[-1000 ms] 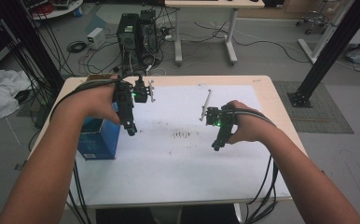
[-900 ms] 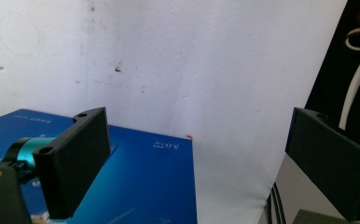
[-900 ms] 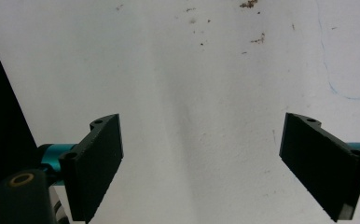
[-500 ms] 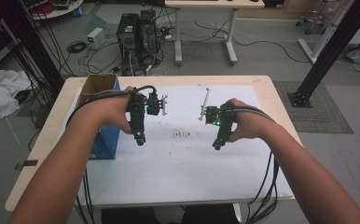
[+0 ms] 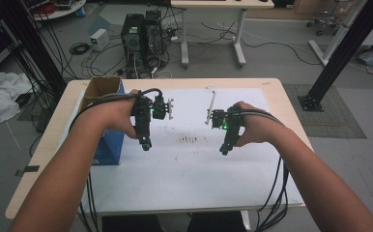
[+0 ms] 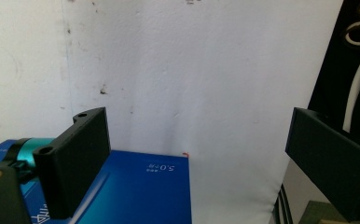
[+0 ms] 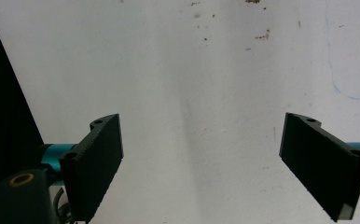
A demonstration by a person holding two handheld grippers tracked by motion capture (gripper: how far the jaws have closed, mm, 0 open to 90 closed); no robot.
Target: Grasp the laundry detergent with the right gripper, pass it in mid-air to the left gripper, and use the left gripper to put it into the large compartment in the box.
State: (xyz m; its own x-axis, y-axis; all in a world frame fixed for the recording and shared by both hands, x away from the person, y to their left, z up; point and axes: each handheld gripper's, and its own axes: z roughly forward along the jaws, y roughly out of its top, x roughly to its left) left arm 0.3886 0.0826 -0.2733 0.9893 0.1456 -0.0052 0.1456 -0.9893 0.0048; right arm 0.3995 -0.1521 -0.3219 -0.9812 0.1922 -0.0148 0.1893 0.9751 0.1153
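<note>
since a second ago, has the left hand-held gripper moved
Yes. The left hand-held gripper has shifted right, away from the blue box and toward the dark smudges on the white sheet. Its jaws stand open.

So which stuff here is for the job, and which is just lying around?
For the job:
left gripper, jaws apart
right gripper, jaws apart
blue cardboard box
white sheet with dark marks

Lying about:
computer towers
white cloth
second table
</note>
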